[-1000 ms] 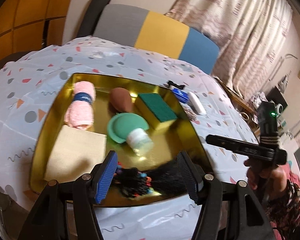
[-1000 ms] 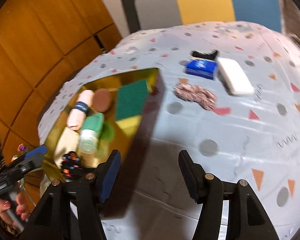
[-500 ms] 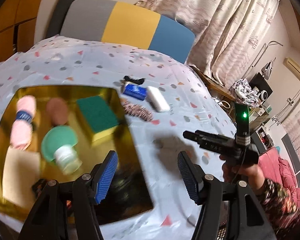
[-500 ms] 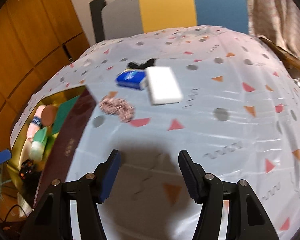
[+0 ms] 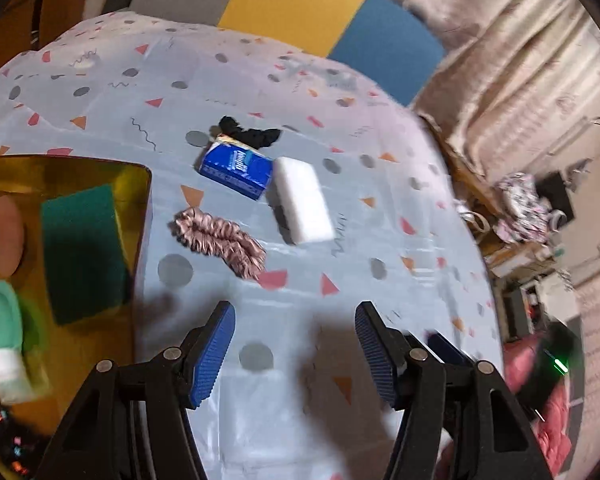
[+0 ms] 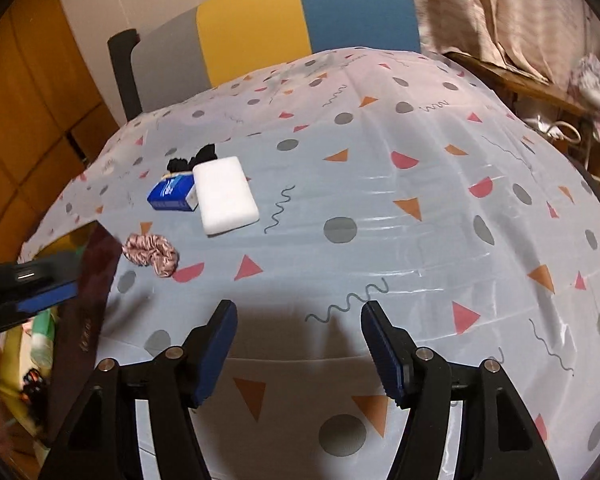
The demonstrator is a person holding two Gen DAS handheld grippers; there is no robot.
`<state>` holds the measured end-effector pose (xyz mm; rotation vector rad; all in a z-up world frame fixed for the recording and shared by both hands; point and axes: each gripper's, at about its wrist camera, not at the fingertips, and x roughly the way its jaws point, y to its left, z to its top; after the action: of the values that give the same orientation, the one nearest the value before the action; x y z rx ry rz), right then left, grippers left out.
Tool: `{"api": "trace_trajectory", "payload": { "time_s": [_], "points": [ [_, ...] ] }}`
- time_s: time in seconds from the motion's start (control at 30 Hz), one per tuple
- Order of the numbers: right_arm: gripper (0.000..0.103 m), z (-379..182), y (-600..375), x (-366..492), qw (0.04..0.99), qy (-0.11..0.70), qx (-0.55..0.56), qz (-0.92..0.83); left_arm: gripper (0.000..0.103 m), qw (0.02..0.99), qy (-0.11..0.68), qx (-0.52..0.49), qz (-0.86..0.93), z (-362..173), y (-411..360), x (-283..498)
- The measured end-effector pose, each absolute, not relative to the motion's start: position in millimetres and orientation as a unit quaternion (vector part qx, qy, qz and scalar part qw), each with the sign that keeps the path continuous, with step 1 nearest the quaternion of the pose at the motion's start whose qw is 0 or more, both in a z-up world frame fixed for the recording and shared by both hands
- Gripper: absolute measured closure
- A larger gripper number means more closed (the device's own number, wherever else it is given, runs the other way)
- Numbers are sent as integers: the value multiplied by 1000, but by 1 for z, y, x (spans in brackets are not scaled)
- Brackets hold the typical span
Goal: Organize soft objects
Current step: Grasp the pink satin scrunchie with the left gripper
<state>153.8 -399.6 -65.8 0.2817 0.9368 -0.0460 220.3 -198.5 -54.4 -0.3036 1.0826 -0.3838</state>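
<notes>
Both our tongs, left tongs (image 5: pixel 296 344) and right tongs (image 6: pixel 298 346), gape empty; beside the part-filled gold tray (image 5: pixel 140 216), pink scrunchie (image 5: pixel 220 242), white sponge (image 5: pixel 302 206) and tissue pack (image 5: pixel 236 168) wait.

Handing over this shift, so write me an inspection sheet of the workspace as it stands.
Surface: table under a pale patterned plastic cloth.
Job's things: pink satin scrunchie, white foam sponge block, blue tissue pack and black scrunchie on the cloth; green scouring sponge inside the gold tray.
Clutter: nothing seen.
Grippers: left gripper and right gripper open, holding nothing.
Cables: white cord beyond the table.
Surroundings: grey-yellow-blue chair, beige curtains.
</notes>
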Motion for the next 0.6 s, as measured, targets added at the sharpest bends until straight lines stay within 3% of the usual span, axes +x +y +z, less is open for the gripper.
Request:
{"api": "trace_trajectory", "payload": {
  "time_s": [0.3,0.6],
  "points": [
    [37,-62,-420,150,866,457,199,-41,40,810,559,-145,-103,-103,-214,271],
    [37,-60,-419,151,862,455,220,-24,40,825,550,-111,-63,-117,-226,293]
  ]
}}
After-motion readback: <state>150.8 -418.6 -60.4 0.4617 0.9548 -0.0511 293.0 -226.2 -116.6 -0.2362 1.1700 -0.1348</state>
